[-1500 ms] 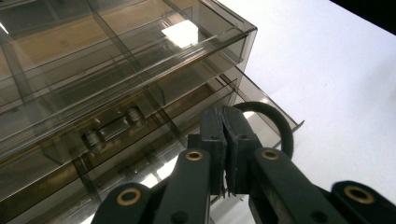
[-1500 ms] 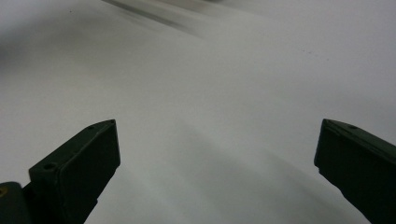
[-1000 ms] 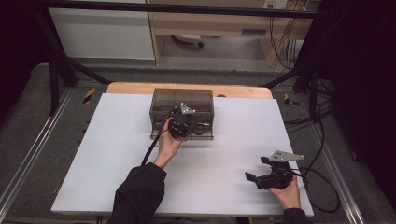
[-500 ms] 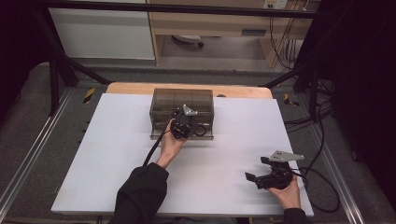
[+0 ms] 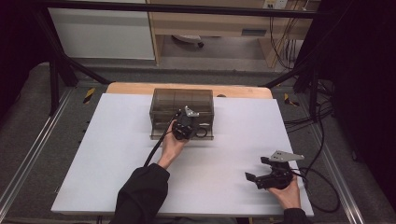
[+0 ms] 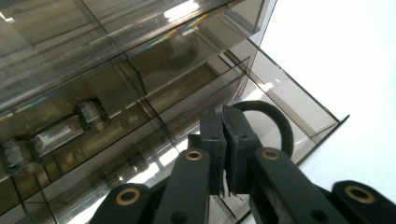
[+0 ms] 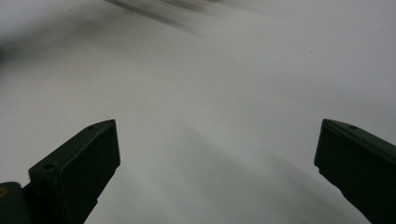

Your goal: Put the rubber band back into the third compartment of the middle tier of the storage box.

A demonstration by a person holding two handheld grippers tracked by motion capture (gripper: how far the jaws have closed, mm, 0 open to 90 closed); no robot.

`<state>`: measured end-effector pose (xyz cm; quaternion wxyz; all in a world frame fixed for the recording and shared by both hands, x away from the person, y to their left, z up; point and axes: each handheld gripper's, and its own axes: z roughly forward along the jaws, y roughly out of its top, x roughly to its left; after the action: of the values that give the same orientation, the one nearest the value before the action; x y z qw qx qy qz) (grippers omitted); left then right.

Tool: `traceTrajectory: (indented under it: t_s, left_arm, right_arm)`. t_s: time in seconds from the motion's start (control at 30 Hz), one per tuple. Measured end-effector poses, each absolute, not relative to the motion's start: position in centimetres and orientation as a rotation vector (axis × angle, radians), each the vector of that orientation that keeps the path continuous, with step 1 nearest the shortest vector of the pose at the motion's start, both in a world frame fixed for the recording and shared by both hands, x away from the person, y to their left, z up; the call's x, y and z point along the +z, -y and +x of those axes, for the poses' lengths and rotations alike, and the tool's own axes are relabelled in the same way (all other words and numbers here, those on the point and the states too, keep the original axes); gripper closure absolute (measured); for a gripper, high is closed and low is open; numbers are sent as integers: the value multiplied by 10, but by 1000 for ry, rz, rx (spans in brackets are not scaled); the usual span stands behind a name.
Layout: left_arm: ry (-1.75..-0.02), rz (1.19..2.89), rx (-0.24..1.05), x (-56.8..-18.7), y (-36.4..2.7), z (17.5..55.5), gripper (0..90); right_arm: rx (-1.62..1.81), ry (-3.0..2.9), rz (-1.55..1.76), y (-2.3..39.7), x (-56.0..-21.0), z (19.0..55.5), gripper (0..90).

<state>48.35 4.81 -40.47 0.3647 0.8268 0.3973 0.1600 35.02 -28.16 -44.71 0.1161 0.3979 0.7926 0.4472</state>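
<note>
A smoky clear drawer box (image 5: 182,105) sits on the white-topped table (image 5: 107,154).

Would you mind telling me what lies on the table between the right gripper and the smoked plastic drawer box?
Nothing: in the high view, only bare white tabletop separates the right gripper from the drawer box.

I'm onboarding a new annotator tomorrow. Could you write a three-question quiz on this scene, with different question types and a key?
1. True or false: the left gripper is at the smoked plastic drawer box.
2. Multiple choice: the right gripper's jaws are (A) spread apart over the bare white table top, (B) shut on a cable, (C) inside the box.
3. Fill in: in the left gripper view, the jaws are pressed together with a black ___ curving behind them.

Key: 1 true. 2 A. 3 loop; whether the jaws pinch it cannot be told.
</note>
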Motion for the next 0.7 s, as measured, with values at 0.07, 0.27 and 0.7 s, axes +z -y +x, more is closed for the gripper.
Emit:
traceTrajectory:
  t_s: [0.07, 0.27, 0.7]
  left_arm:
    - [-1022, 2129, 408, -405, -48, 484, 868]
    - [-1032, 2139, 400, -407, -47, 485, 861]
    - [-1011, 2119, 400, -401, -51, 482, 767]
  right_arm:
    - [1308, -2322, 1166, 282, -447, 350, 9]
    - [1313, -2322, 1166, 282, -447, 350, 9]
    - [1313, -2319, 1167, 282, -447, 350, 10]
